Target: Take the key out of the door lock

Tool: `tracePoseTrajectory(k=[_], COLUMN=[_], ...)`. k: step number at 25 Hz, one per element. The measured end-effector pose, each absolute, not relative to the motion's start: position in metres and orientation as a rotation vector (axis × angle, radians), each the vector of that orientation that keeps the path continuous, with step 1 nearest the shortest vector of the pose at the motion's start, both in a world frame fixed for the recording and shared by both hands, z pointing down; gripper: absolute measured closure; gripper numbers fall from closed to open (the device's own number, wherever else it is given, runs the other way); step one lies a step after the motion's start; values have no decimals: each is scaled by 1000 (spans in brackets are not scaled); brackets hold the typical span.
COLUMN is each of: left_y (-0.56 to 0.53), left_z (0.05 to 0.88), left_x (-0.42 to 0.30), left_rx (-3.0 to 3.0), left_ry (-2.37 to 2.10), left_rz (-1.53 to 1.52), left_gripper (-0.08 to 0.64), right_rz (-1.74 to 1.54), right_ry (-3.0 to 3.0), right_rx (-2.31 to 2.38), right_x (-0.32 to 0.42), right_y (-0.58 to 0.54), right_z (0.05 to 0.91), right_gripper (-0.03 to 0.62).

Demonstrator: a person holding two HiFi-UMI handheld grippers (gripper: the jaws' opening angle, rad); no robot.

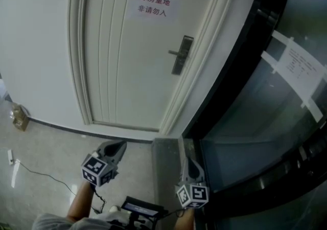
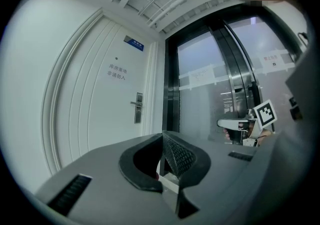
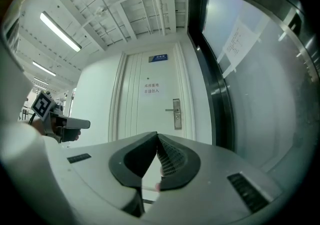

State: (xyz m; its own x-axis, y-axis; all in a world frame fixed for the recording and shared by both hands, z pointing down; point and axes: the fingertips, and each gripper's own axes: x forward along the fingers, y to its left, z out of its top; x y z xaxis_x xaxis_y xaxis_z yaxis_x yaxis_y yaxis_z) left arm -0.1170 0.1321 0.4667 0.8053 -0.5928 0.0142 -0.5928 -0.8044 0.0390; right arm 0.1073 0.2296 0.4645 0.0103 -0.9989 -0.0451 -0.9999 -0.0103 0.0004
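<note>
Left gripper (image 1: 120,145) and right gripper (image 1: 186,160), well apart from the door lock (image 1: 181,55)
both pairs of jaws are pressed together on nothing; the lock sits at the right edge of the white door (image 1: 117,60), any key in it too small to make out; a dark-framed glass wall (image 1: 265,121) adjoins on the right; pale floor (image 1: 46,142) below

A red-lettered sign (image 1: 153,5) hangs left of a dark-framed glass wall (image 1: 240,121) bearing a taped paper (image 1: 299,68), while a small box (image 1: 20,117) stands by the skirting and a thin cable (image 1: 46,175) trails across the floor (image 1: 56,144).
</note>
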Motion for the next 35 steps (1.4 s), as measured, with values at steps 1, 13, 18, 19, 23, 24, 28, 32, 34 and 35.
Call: tracePoseTrajectory(k=[1,13,18,19,23,24,28,32,34,35], left_y=[133,142,147,147,146,144,131,108,93,84], left_z=[466,468,469,469,473,473,473,474,474,474], left_x=[-115,-81,-67,-65,-59,-58,-56,-54,-52,-50], left_rx=[2945,2953,2950,2950,2952,2955,2953,2949,2950,2951], left_ry=[-968,-980,-995,-997,-1002,-1004,-1010,-1013,-1006,-1001], left_rz=[3,20,24,28,51,52,55,42,36,34], left_gripper=[552,552,552,552,552,552,552,552,552,552], right_rz=[50,52,22,21,18,18,10,22,18,14], right_ry=[2191,2210,2210,2209,2211,2208,2212,2238,2236,2235], right_rx=[-2210,-2175,-2172,-2170,-2154,-2152,-2154,-2150,-2161,-2164], right_x=[109,135,150,153,161,162,164,161,163,164], right_y=[230,235,242,241,238,236,222,200,186,178], right_z=[464,469,473,474,478,478,481,483,485,485], right_gripper=[586,586,586,586,586,586,586,586,586,586])
